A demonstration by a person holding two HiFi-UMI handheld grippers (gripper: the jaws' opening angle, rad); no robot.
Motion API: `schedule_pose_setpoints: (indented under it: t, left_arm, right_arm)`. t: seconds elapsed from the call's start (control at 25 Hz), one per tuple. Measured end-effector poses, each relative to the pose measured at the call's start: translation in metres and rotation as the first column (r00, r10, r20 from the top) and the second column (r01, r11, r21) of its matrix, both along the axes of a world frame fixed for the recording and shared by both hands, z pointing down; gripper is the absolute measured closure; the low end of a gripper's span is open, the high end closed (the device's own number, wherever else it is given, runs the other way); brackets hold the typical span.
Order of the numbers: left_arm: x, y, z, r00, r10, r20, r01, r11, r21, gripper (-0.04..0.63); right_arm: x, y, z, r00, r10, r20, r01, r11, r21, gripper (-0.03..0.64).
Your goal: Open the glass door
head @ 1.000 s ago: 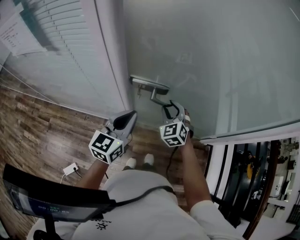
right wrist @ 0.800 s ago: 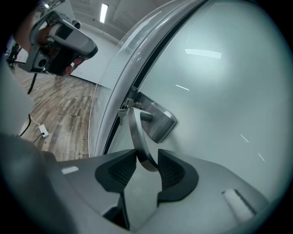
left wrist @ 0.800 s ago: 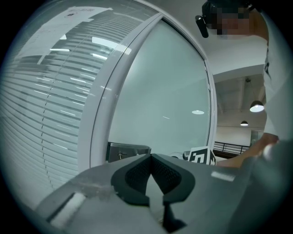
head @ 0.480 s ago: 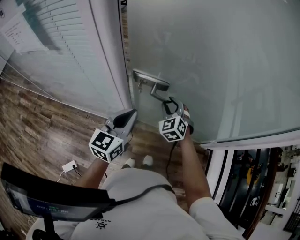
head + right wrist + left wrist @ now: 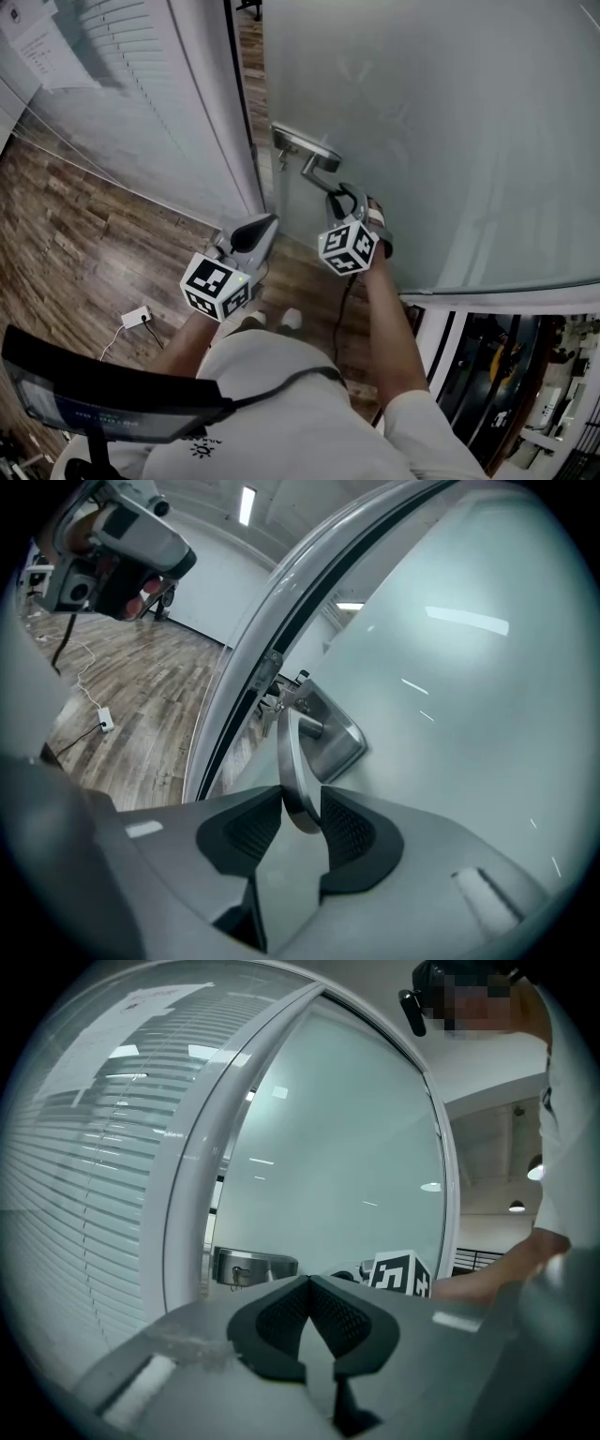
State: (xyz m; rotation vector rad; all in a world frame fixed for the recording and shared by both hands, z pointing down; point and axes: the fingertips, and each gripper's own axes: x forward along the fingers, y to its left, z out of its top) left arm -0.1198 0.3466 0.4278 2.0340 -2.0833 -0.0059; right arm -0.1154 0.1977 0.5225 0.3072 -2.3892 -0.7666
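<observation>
My right gripper (image 5: 345,199) has its jaws on the lever of the door handle (image 5: 317,167); they have just been closing, and in the right gripper view the metal lever (image 5: 292,761) stands upright between the two dark pads, pressed from both sides near their tips. The right forearm stretches out from the body, with the gripper tilted down toward the lever. My left gripper (image 5: 261,227) hangs lower and to the left, in front of the white door frame (image 5: 208,112) but apart from it, its pads pressed together with nothing between them (image 5: 309,1283). The glass door (image 5: 431,122) is a frosted pale green pane with a steel lock plate at its left edge. It stands slightly ajar: a narrow dark gap runs between that edge and the frame, and the wooden floor (image 5: 75,244) shows through it at the top.
</observation>
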Motion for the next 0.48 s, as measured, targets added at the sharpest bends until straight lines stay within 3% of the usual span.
schedule_pose_setpoints:
  t: [0.32,0.48]
  left_arm:
    - [0.007,-0.003,0.005,0.999,-0.040,0.005,0.040,0.999,-0.009,0.592]
    - [0.002,-0.010,0.002,0.999,-0.030,0.011,0.030,1.000,-0.006,0.593]
  right_arm:
    - [-0.001,-0.007,-0.016,0.996,-0.083,-0.027,0.085,0.995,0.054,0.482]
    - [-0.006,-0.012,-0.015,0.996,-0.083,-0.024,0.084,0.996,0.014,0.476]
